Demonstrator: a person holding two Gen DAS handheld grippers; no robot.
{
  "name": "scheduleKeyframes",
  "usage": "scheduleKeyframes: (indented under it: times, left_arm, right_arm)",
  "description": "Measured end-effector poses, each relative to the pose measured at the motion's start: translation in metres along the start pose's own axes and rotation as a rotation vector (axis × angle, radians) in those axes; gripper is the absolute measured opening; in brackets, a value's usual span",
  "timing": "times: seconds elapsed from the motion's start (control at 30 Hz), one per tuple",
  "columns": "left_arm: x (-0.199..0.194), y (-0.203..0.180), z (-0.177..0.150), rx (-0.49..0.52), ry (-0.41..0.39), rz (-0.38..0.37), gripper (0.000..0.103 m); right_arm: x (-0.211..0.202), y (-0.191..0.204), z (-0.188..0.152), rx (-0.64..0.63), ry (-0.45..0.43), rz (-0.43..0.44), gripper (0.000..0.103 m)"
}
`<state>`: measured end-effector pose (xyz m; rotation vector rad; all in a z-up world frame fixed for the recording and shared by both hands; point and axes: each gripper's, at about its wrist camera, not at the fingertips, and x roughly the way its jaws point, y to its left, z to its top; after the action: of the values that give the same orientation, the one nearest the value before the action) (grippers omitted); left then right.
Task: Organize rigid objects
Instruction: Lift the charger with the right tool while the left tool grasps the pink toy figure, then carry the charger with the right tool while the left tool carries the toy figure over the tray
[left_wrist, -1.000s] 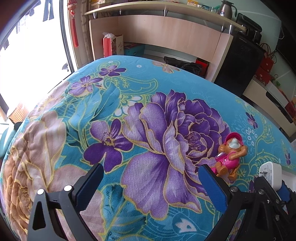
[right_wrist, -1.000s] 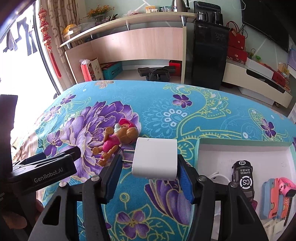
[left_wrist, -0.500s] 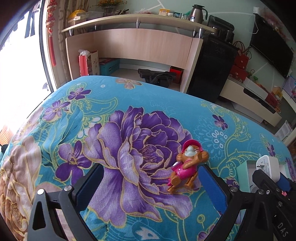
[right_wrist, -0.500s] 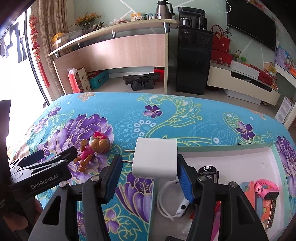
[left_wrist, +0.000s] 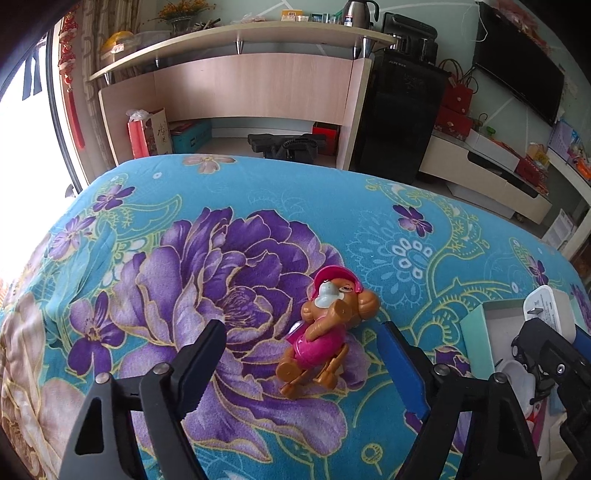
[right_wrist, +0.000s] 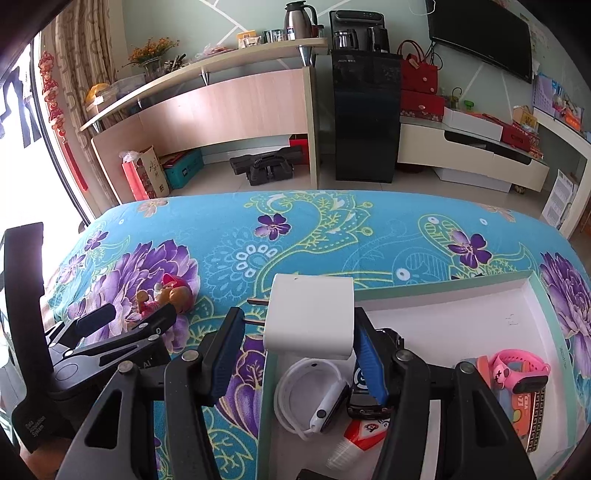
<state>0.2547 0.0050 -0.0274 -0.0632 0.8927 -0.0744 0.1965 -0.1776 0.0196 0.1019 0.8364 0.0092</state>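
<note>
The little brown toy mouse (left_wrist: 325, 332) in a pink outfit and pink cap lies on its back on the big purple flower of the blue cloth. The white plug adapter (right_wrist: 309, 317) sits pinched in the right gripper (right_wrist: 299, 343), prongs pointing left, over the left edge of the white tray (right_wrist: 480, 317).

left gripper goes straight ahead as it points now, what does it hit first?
Most likely the toy dog: it lies on the floral cloth between the open fingers of the left gripper, nearer the blue one. Depth is uncertain in the fisheye view; the fingertips may already flank it.
</note>
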Motion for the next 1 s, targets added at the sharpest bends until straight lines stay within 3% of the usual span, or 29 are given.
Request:
scheduleKeyframes:
  times: [0.2,0.27,0.63,1.0]
  left_arm:
    - [0.007,-0.003,-0.003,0.020,0.016,-0.002,0.060]
    - [0.007,-0.003,-0.003,0.025,0.020,-0.008,0.038]
    - [-0.015,-0.015,0.000,0.076,-0.028,0.004,0.029]
    - [-0.055,-0.030,-0.003,0.101,-0.088,-0.022,0.029]
  right_arm:
    - [0.000,-0.001,-0.001,0.003,0.003,0.001,0.060]
    - [0.000,-0.001,-0.001,0.003,0.003,0.002,0.060]
    - [-0.002,-0.004,-0.001,0.011,0.001,0.004,0.060]
    - [-0.020,-0.019,-0.002,0.048,-0.016,-0.006,0.060]
